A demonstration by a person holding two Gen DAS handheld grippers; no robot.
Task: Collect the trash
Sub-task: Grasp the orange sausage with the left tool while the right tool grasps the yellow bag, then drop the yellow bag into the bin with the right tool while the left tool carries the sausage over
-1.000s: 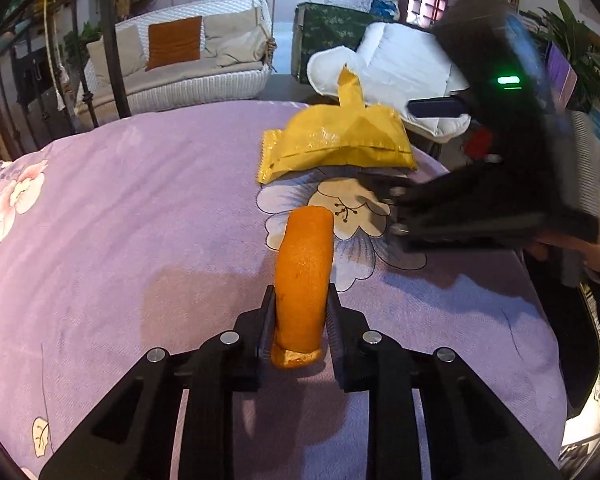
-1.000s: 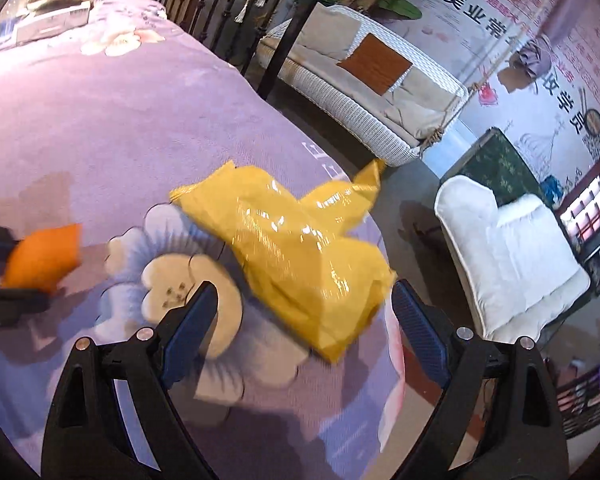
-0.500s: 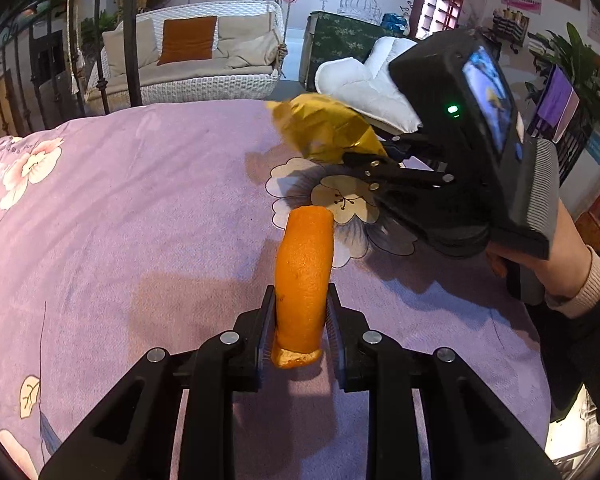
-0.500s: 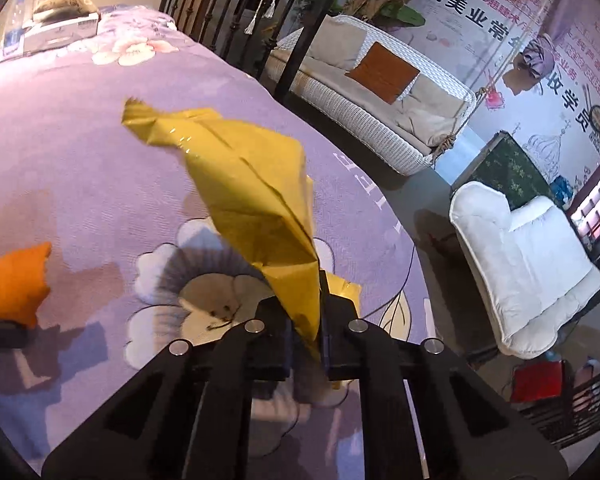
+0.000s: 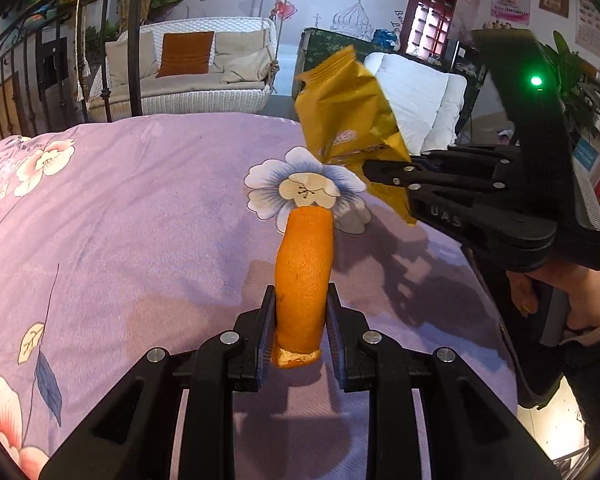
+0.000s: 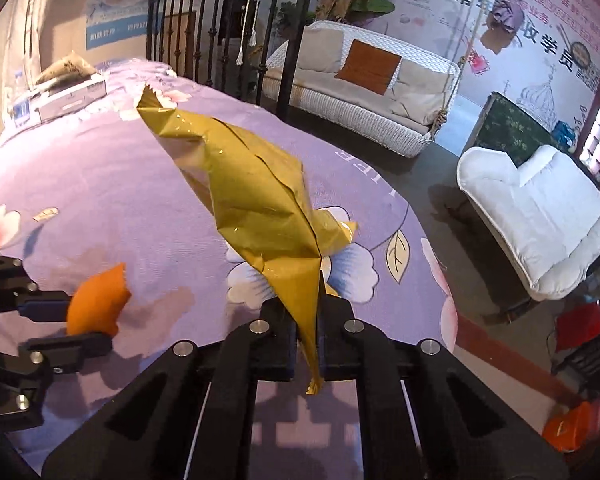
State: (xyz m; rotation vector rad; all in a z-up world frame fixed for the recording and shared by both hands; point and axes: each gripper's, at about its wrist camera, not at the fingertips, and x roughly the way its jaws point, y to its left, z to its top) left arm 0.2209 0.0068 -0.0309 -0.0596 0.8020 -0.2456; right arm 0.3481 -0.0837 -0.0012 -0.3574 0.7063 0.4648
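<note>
While the left gripper (image 5: pixel 302 322) clamps an orange peel (image 5: pixel 305 280) by its lower end, the peel's long axis runs straight out along the fingers, away from the camera, above the purple bed cover (image 5: pixel 140 220). Closed tight, the right gripper (image 6: pixel 308 340) pinches a yellow wrapper (image 6: pixel 252 200) by one corner; it stretches up and leftward. Only the left view shows the hand (image 5: pixel 572 292) holding the right gripper; only the right view shows a box (image 6: pixel 72 96) far up the bed.
</note>
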